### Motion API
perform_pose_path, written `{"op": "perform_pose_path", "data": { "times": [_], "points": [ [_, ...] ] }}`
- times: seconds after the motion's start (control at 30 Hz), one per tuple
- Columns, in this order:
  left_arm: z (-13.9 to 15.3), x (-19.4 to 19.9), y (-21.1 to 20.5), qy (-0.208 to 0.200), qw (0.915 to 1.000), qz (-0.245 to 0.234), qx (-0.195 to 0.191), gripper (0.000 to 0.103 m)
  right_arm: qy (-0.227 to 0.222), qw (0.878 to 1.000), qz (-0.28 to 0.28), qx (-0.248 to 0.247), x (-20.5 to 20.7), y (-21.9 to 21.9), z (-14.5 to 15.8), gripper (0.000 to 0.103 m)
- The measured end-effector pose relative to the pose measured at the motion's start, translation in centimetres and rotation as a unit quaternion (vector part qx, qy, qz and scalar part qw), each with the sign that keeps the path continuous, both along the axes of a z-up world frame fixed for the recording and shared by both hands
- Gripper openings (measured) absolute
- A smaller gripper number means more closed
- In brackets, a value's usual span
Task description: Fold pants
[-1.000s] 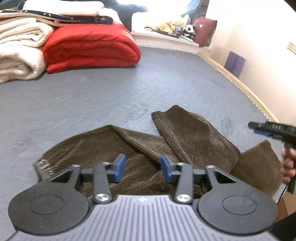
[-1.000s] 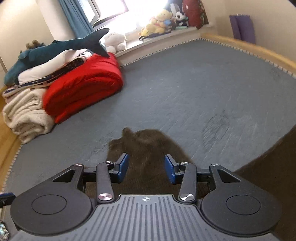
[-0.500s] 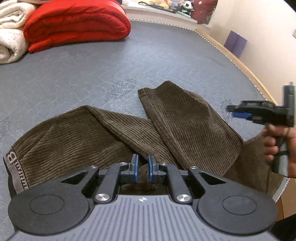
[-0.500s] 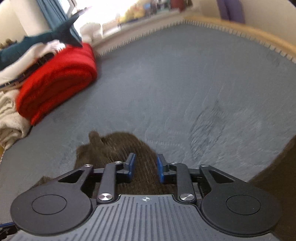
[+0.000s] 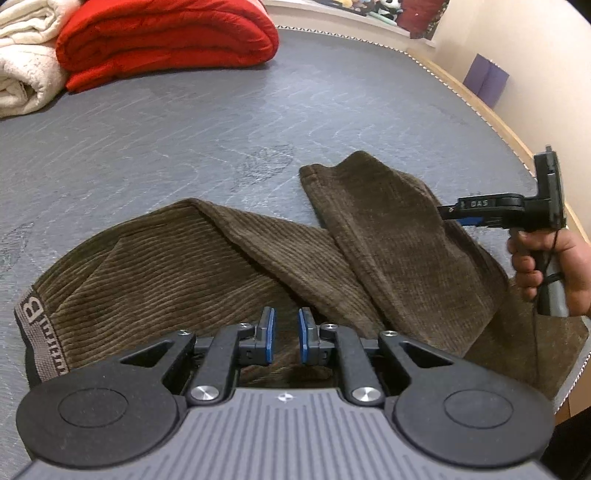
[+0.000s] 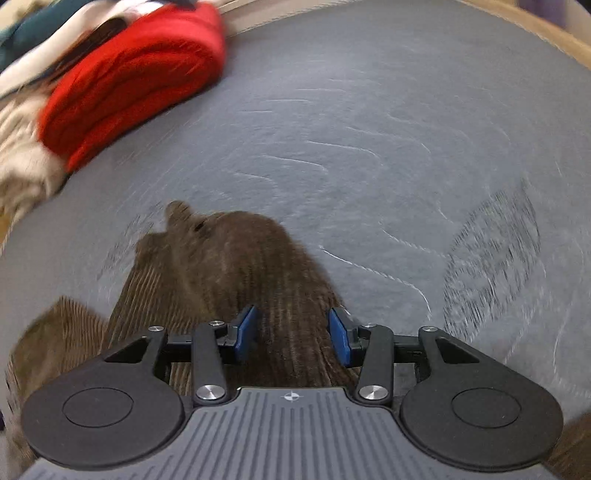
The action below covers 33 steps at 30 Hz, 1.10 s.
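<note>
Brown corduroy pants [image 5: 229,258] lie crumpled on the grey mattress [image 5: 184,129], the grey waistband [image 5: 33,321] at the left, one leg [image 5: 391,229] folded up to the right. My left gripper [image 5: 286,338] hovers over the middle of the pants, its jaws narrowly apart with no cloth between them. My right gripper [image 6: 291,334] is open above a pant leg [image 6: 236,266]; it also shows in the left wrist view [image 5: 454,214], held over the right leg.
A folded red quilt [image 5: 166,40] and cream blankets [image 5: 26,70] lie at the far left. The wooden bed edge [image 5: 495,122] runs along the right. Plush toys [image 5: 369,5] sit on the far sill.
My left gripper closed from wide open to a narrow gap a second ago. My right gripper narrowed, then opened wide again, and moved in over the right leg.
</note>
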<state>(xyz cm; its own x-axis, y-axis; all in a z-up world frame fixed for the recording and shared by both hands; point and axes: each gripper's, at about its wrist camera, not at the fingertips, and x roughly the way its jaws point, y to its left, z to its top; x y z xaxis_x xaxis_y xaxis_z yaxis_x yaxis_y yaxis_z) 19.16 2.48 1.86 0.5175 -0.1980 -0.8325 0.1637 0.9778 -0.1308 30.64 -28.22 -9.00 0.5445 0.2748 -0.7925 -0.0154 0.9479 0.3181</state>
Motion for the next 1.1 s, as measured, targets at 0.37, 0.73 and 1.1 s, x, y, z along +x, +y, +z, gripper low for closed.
{"op": "perform_pose_path", "data": {
  "times": [0.37, 0.73, 1.1],
  "points": [
    [0.5, -0.9, 0.6, -0.007, 1.0000, -0.001, 0.004, 0.016, -0.093, 0.994, 0.048, -0.042, -2.1, 1.5, 4.8, 0.006],
    [0.3, -1.6, 1.6, -0.004, 0.9997, 0.004, 0.022, 0.024, -0.026, 0.965, 0.228, 0.130, -6.3, 0.2, 5.0, 0.007],
    [-0.4, -1.2, 0.5, 0.002, 0.9996, 0.000, 0.029, 0.032, -0.025, 0.988, 0.139, 0.064, -4.7, 1.5, 3.3, 0.045]
  ]
}}
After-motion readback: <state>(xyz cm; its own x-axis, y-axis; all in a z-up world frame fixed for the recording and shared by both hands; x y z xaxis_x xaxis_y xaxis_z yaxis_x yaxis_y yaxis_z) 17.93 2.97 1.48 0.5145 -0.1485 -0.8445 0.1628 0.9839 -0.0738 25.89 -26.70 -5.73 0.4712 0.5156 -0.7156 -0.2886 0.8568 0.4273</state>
